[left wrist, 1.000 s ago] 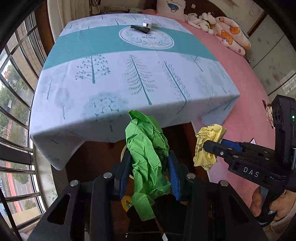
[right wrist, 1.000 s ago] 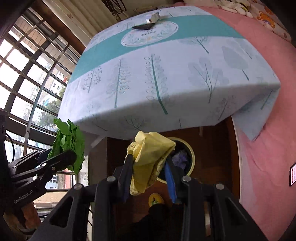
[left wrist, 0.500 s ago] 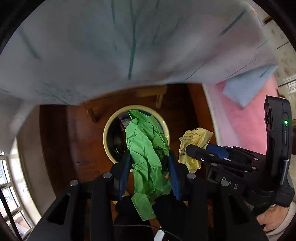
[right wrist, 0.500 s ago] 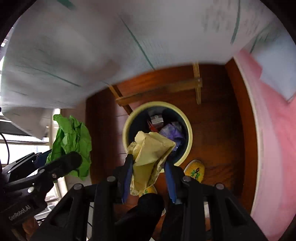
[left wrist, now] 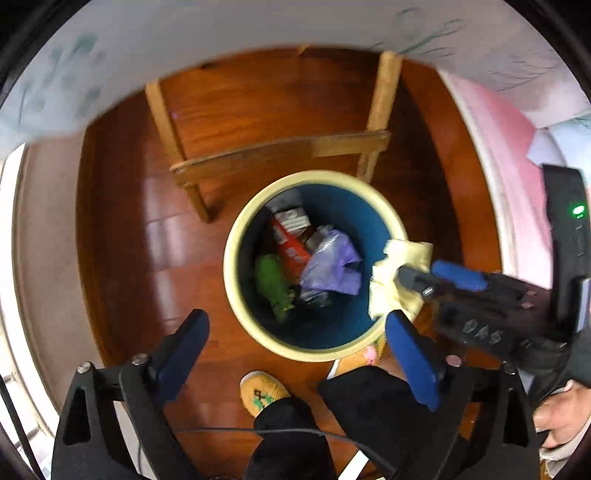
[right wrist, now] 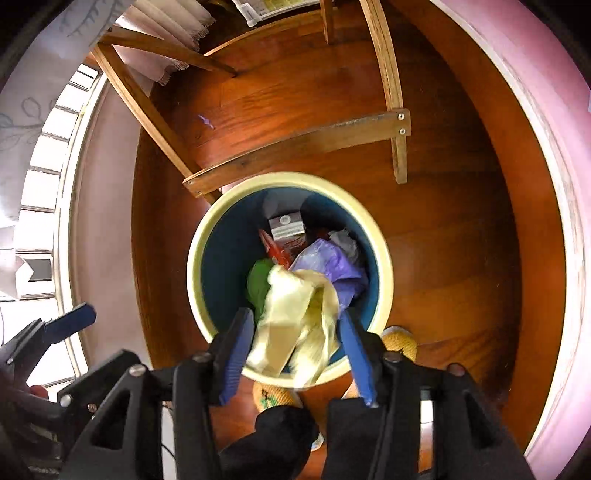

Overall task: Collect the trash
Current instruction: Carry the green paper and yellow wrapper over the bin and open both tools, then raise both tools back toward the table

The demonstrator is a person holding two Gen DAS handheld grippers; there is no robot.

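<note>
A round bin (left wrist: pixel 236 295) with a cream rim and blue inside stands on the wooden floor; it also shows in the right wrist view (right wrist: pixel 195 258). My left gripper (left wrist: pixel 295 332) is open and empty above its near rim. A green paper wad (left wrist: pixel 271 282) lies inside the bin among other trash. My right gripper (right wrist: pixel 295 328) has its jaws parted around a yellow paper wad (right wrist: pixel 291 325), which looks blurred and loose between them over the bin's near rim. That yellow wad (left wrist: pixel 395 280) and the right gripper (left wrist: pixel 410 280) show at the bin's right rim in the left wrist view.
Wooden table legs and a crossbar (left wrist: pixel 280 155) stand just behind the bin. The tablecloth (left wrist: pixel 258 29) hangs overhead. A pink bed edge (right wrist: pixel 546 184) runs along the right. My yellow slippers (left wrist: pixel 262 391) are just in front of the bin. Purple plastic (left wrist: pixel 328 266) and red packaging lie inside.
Both grippers moved over the bin. My left gripper opened and the green wad dropped into the bin. My right gripper's jaws have parted around the yellow wad.
</note>
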